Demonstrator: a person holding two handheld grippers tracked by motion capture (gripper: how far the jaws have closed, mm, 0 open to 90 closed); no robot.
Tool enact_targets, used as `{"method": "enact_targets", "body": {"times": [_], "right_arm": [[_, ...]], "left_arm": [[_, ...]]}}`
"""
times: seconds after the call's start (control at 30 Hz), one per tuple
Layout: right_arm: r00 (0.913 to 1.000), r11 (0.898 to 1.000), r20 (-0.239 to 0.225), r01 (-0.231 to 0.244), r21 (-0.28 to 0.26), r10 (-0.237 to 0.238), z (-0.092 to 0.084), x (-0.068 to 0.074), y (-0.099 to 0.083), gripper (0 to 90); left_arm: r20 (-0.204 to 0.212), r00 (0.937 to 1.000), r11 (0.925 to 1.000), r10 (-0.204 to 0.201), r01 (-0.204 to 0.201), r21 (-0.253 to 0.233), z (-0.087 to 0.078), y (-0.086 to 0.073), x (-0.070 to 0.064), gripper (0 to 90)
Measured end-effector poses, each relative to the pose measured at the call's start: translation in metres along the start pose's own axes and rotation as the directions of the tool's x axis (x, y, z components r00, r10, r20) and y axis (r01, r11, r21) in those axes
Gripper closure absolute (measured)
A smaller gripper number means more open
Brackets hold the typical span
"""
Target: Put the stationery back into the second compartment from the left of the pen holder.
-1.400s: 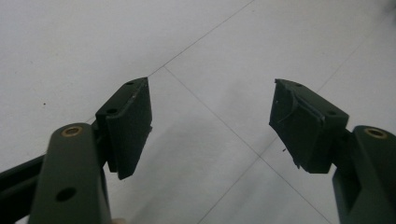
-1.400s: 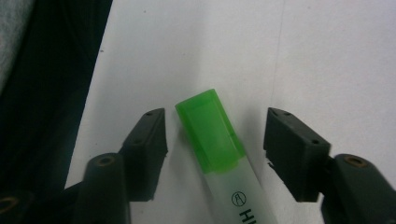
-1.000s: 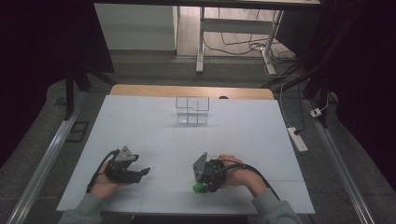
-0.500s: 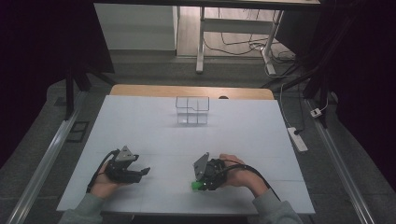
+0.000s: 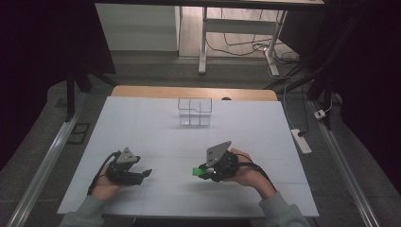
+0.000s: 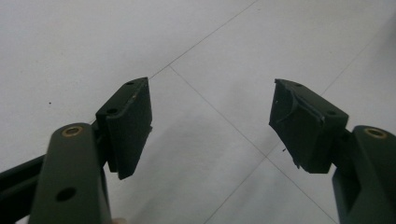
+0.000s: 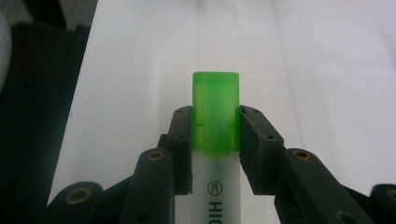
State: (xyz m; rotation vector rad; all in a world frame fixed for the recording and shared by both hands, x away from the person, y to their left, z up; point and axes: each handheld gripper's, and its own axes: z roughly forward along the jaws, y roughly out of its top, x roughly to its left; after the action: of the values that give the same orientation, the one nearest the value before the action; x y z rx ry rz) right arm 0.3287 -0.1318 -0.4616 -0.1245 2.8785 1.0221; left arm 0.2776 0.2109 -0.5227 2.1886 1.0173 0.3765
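A highlighter [image 7: 215, 107] with a green cap and a whitish printed barrel stands between the jaws of my right gripper [image 7: 215, 135], which have just been closing and now press on both its sides. From above, the right gripper [image 5: 201, 171] sits at the table's near right, held a little above the top, with the highlighter's green cap [image 5: 197, 171] sticking out to the left. My left gripper [image 5: 144, 174] rests at the near left and points right. Its jaws [image 6: 212, 126] stand wide open over bare tabletop with nothing between them.
A small clear box [image 5: 194, 112] with compartments stands near the far edge of the white table [image 5: 246, 127]. A power strip [image 5: 301, 141] lies on the floor to the right. A metal rail [image 5: 45, 165] runs along the left side.
My right gripper has risen off the table with the highlighter in its jaws. The left gripper has stayed where it was.
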Motion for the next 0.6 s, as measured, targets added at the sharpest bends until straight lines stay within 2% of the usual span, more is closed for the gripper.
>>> {"method": "enact_targets", "body": {"times": [0.1, 0.2, 0.4, 0.6], "right_arm": [[0.9989, 0.999, 0.027, -0.038, -0.037, 0.039, -0.007, -0.003, 0.0, 66.3], [0.9943, 0.993, 0.051, -0.09, -0.077, 0.094, -0.013, -0.007, -0.002, 66.3], [0.9732, 0.971, 0.12, -0.176, -0.159, 0.196, -0.021, -0.014, -0.004, 66.3], [0.9529, 0.955, 0.179, -0.205, -0.216, 0.245, -0.023, -0.022, -0.003, 66.4]], "left_arm": [[-0.001, 1.0, 1.0, -0.001, 0.001, -0.002, 0.0, 0.0, 0.0, 29.6], [-0.002, 1.0, 1.0, -0.001, 0.001, -0.006, -0.001, 0.0, 0.0, 29.6], [-0.005, 1.0, 1.0, 0.0, 0.0, -0.009, -0.001, 0.0, 0.001, 29.5], [-0.005, 1.0, 1.0, -0.002, 0.002, -0.009, -0.002, 0.0, 0.0, 29.4]]}}
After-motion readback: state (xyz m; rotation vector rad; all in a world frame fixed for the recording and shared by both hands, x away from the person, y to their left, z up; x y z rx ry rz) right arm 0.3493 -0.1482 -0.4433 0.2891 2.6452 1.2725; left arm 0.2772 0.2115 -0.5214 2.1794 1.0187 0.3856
